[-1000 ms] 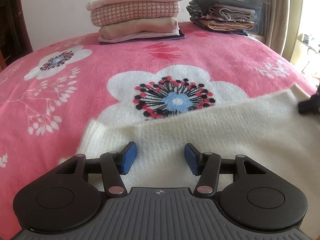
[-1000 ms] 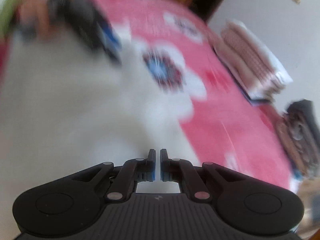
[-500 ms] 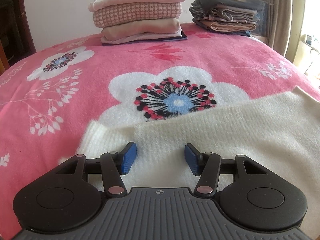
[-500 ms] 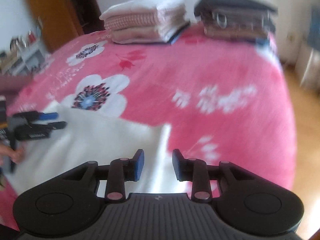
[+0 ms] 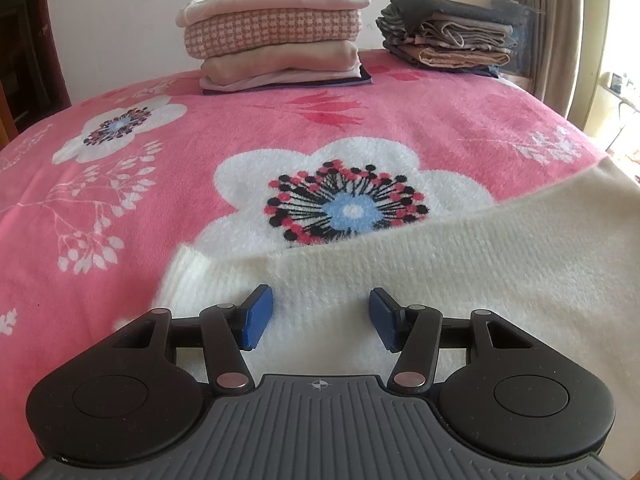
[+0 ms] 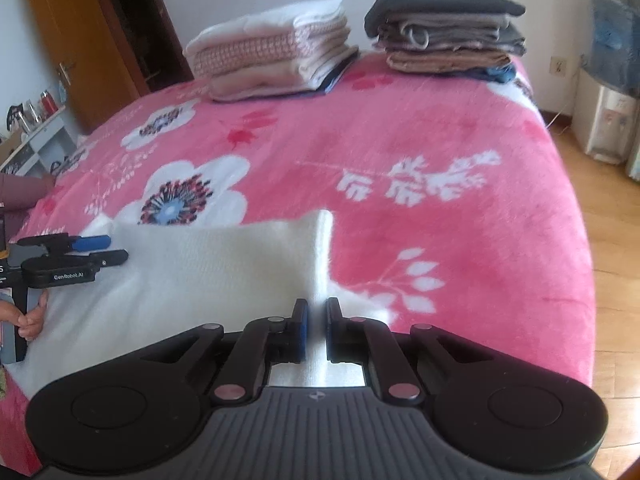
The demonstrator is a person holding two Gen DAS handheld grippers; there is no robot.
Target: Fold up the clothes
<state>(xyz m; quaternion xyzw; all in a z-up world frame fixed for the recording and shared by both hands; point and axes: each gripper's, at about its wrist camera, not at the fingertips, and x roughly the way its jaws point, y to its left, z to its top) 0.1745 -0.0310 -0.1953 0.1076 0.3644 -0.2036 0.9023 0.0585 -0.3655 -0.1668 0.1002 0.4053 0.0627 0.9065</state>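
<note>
Around: I see 2 folded stacks at far end of bed (image 6: 460, 128), pale stack (image 5: 276, 36) left, dark stack (image 5: 448, 28) right; nothing blocking.
Sweater (image 5: 460, 280): cream, flat at near edge.
L gripper (image 5: 316, 314): jaws released, over sweater's left part.
R gripper (image 6: 315, 328): clenched on sweater's right edge.
Room: pink bed bare mid and right.
R view only: floor (image 6: 612, 200), door (image 6: 80, 32), hand (image 6: 32, 316) on L gripper.

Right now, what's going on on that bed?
A person is folding a cream sweater spread on the pink blanket. The right claw is closed on the sweater's right edge; the left claw sits open over the left end. Two folded stacks wait at the far side.
</note>
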